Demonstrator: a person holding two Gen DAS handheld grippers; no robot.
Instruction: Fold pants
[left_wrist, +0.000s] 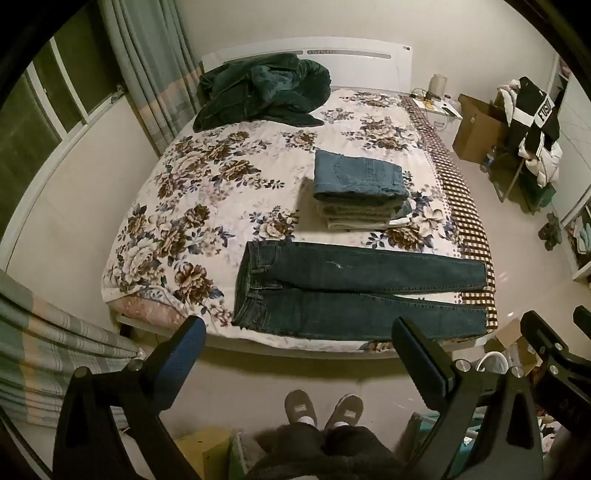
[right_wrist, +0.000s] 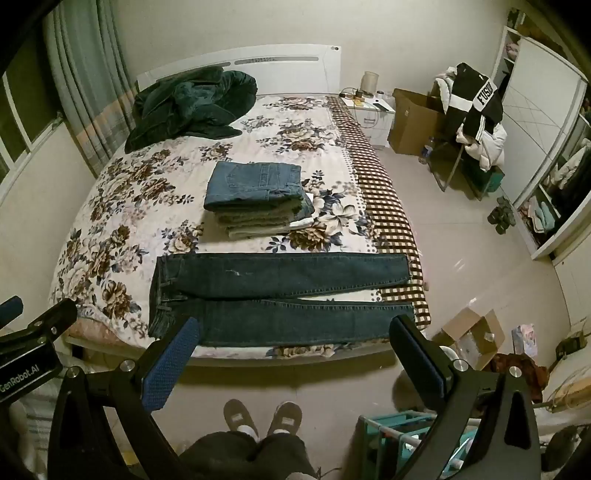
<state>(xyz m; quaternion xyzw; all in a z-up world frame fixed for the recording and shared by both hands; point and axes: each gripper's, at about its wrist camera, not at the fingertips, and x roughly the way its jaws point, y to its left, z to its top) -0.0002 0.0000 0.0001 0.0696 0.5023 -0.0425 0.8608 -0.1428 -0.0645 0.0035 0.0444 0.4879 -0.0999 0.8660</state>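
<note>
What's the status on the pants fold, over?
Left gripper open, right gripper open, both held off the bed. Dark jeans flat, legs spread, unfolded. Folded stack behind them, apart. Nothing blocking.

Left claw (left_wrist: 299, 347): my jaws spread wide, gripping nothing, held in the air.
Right claw (right_wrist: 295, 350): same wide spread, empty, just right of my left claw.
My feet (left_wrist: 323, 408): below both claws, side by side.
</note>
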